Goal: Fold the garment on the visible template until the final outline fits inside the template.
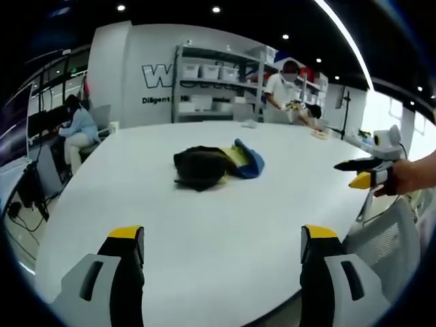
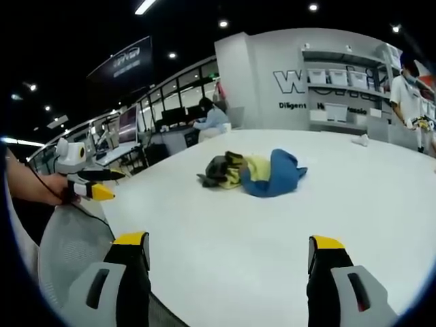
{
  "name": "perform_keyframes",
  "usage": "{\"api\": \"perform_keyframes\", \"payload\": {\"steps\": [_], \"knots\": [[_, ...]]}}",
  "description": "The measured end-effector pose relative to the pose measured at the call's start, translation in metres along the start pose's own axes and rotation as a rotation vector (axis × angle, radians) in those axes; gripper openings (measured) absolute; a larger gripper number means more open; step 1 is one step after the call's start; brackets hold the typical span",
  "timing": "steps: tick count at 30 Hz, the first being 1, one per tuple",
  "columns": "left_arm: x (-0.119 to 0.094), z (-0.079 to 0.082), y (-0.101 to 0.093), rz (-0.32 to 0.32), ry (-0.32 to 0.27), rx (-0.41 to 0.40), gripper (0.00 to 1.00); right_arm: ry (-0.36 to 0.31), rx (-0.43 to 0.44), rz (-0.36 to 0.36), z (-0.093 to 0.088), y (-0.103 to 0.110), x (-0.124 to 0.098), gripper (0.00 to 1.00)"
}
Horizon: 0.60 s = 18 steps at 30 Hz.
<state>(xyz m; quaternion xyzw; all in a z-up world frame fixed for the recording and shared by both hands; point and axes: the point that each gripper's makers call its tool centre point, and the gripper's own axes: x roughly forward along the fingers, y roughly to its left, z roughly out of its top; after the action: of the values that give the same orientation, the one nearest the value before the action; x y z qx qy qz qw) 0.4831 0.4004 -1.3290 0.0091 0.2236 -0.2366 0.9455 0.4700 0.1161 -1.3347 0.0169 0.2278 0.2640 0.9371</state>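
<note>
A crumpled garment (image 1: 214, 165) in black, yellow and blue lies bunched on the white table (image 1: 204, 231), past its middle. My left gripper (image 1: 223, 238) hovers over the near table edge with its jaws wide apart, well short of the garment. The right gripper (image 1: 368, 174), held in a hand (image 1: 412, 174), hangs off the table's right side. In the right gripper view the same garment (image 2: 255, 172) lies ahead, blue part nearest. My right gripper (image 2: 229, 242) is open and holds nothing. The left gripper (image 2: 88, 185) shows at the left, beyond the table edge.
Shelves with white bins (image 1: 218, 75) stand along the back wall. One person stands at the far end of the table (image 1: 283, 92) and another sits at a desk (image 1: 75, 129). A grey mesh chair (image 1: 388, 231) sits by the near table edge. A small white object (image 2: 361, 140) lies far back.
</note>
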Motion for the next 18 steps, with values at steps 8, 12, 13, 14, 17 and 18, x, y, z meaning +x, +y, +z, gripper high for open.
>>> {"api": "perform_keyframes", "payload": {"steps": [8, 12, 13, 14, 17, 18], "knots": [[0.0004, -0.0012, 0.0002, 0.003, 0.008, 0.005, 0.96, 0.001, -0.004, -0.001, 0.0002, -0.0024, -0.0022, 0.94], [0.0007, -0.0017, 0.0002, 0.003, 0.011, 0.007, 0.96, 0.001, -0.004, -0.001, 0.0005, -0.0038, -0.0031, 0.94], [0.0009, -0.0018, 0.0002, 0.003, 0.012, 0.007, 0.96, 0.001, -0.004, -0.001, 0.0006, -0.004, -0.0033, 0.94], [0.0009, -0.0018, 0.0001, 0.003, 0.012, 0.008, 0.96, 0.001, -0.005, -0.001, 0.0008, -0.0042, -0.0034, 0.94], [0.0013, -0.0025, -0.0003, 0.002, 0.015, 0.01, 0.96, 0.002, -0.007, 0.001, 0.0007, -0.0051, -0.0033, 0.94], [0.0013, -0.0025, -0.0004, 0.002, 0.015, 0.01, 0.96, 0.003, -0.007, 0.0, 0.0007, -0.0055, -0.0032, 0.94]]}}
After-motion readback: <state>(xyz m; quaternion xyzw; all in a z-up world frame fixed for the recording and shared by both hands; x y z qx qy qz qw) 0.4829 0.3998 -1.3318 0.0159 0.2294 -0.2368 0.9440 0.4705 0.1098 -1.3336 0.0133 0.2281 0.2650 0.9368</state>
